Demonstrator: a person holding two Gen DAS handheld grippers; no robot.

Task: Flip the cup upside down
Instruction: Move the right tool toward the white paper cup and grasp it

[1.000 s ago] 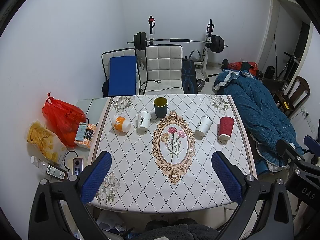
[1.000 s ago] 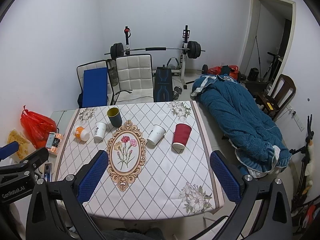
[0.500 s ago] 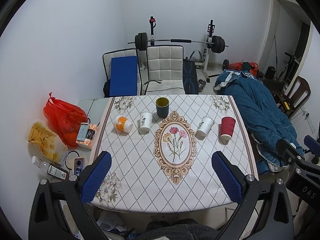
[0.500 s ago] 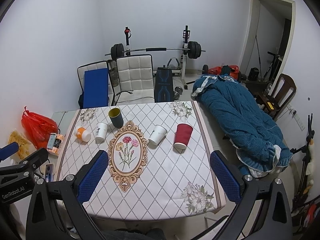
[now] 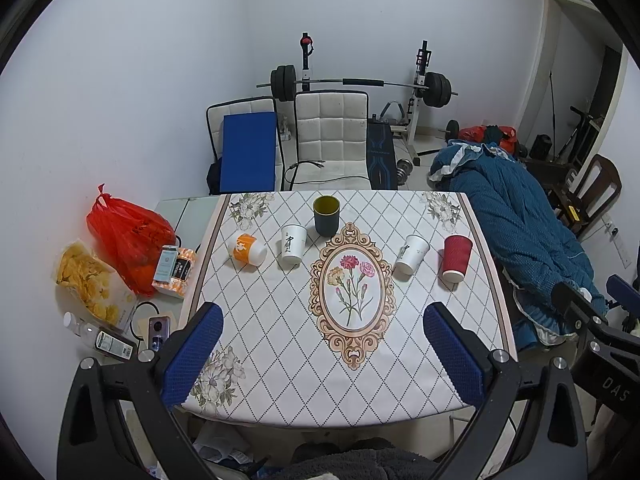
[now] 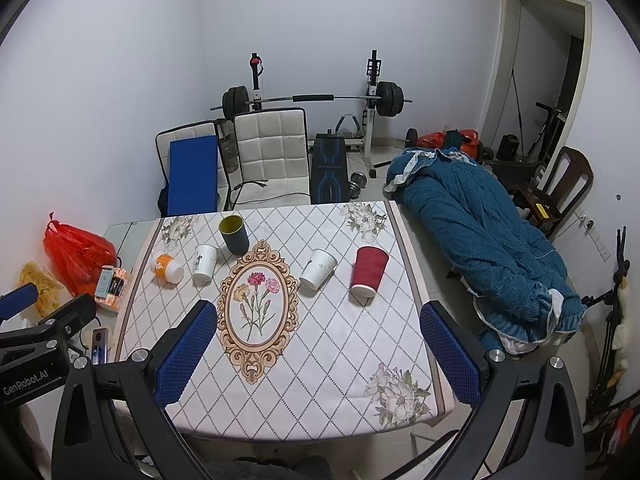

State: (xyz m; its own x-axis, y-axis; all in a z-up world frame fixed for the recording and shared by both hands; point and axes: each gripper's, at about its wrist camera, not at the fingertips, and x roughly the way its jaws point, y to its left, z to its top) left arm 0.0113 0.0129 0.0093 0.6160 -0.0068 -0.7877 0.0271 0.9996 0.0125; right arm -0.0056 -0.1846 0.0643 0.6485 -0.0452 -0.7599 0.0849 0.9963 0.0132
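Several cups stand in a row on the far part of the table (image 5: 280, 352). A dark cup with a yellow inside (image 5: 326, 215) (image 6: 234, 234) stands upright, mouth up. A red ribbed cup (image 5: 455, 258) (image 6: 368, 270), two white paper cups (image 5: 292, 244) (image 5: 411, 253) and an orange-and-white cup (image 5: 246, 249) stand mouth down. My left gripper (image 5: 320, 356) and my right gripper (image 6: 318, 354) are both open and empty, held high above the table's near edge, far from the cups.
A red plastic bag (image 5: 124, 236), a snack bag (image 5: 90, 280), boxes and bottles lie on the floor left of the table. Two chairs (image 5: 330, 140) and a barbell rack (image 5: 360, 84) stand behind it. A blue quilt (image 5: 516, 224) lies on the right.
Both views have drifted slightly: the table and cups sit a little further right in the frames. Both grippers remain open and no cup has moved.
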